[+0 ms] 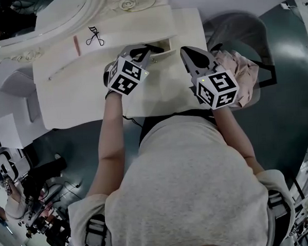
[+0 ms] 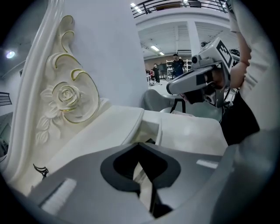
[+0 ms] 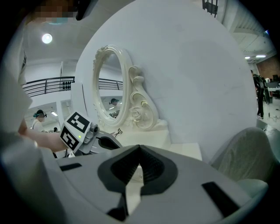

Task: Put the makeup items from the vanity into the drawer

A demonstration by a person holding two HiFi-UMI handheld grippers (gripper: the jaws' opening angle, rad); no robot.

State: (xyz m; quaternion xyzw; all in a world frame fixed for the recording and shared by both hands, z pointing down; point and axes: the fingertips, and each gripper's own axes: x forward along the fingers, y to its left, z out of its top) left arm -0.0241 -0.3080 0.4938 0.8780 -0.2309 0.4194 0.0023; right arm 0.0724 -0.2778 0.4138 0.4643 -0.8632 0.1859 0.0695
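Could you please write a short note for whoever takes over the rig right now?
Left gripper: shut, empty, tips by the drawer opening.
Right gripper: shut, empty, above the right part of the vanity.
Eyelash curler and pink stick lie on the vanity top near the mirror.
Done: drawer looks open; its inside is hidden.
Left: both items into the drawer.
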